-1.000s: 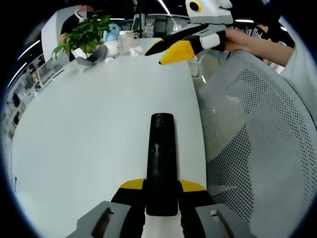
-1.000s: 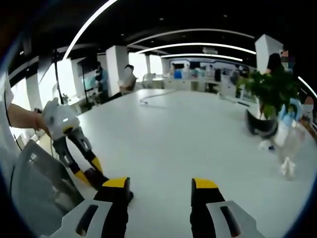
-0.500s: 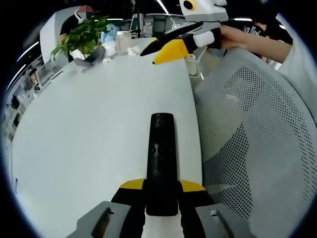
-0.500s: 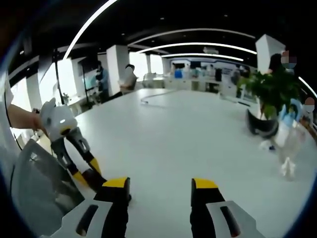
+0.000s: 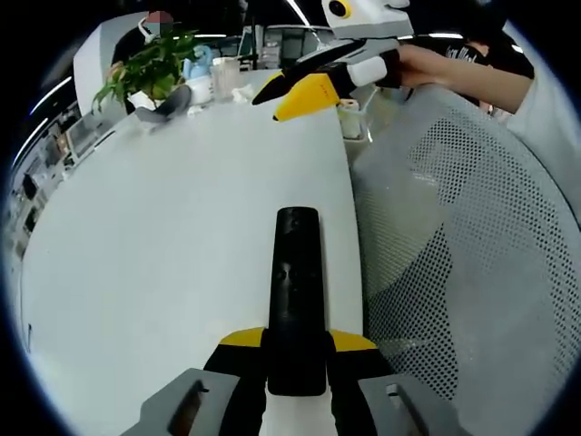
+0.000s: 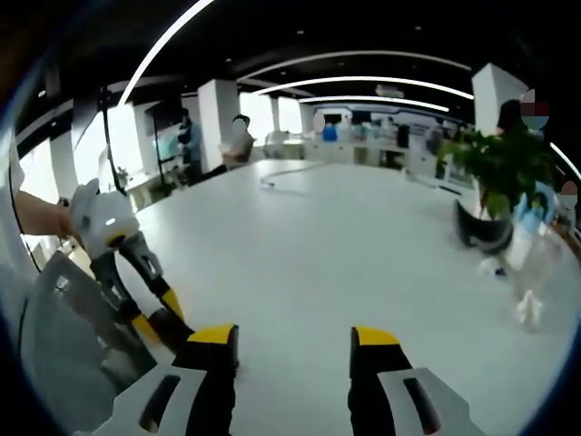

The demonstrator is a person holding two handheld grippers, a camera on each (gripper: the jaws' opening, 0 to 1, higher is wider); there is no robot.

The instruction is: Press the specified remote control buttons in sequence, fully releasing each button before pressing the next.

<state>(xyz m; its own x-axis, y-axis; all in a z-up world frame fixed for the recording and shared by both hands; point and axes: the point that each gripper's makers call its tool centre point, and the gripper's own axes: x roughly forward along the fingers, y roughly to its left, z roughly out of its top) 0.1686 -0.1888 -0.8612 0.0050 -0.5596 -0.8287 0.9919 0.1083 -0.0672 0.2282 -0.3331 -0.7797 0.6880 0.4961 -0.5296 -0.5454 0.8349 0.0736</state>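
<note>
Black, hard plastic forms the remote [image 5: 295, 300], a slim rigid bar lying flat on the white surface [image 5: 163, 236] near its right-hand edge, pointing away along the left claw [image 5: 295, 363]. That claw is pinching the remote's near end between its yellow-tipped jaws. Judged from its build, the remote is light and stiff, with a smooth casing that may slide on the glossy surface under a push; holding it by the long side edges at the near end, as here, leaves the button face clear for pressing. The buttons show as faint marks at mid-length and cannot be told apart. The right claw [image 6: 295, 350] stands spread with nothing between its jaws, up over the surface. In the left gripper view its jaws look nearly together; the right gripper view settles it. A mesh chair back [image 5: 472, 272] stands just beside the surface edge. A potted plant [image 5: 150, 68], a cup [image 5: 227, 77] and small items sit at the far end, well apart from the remote. The room is an open office with ceiling light strips [image 6: 363, 82].
</note>
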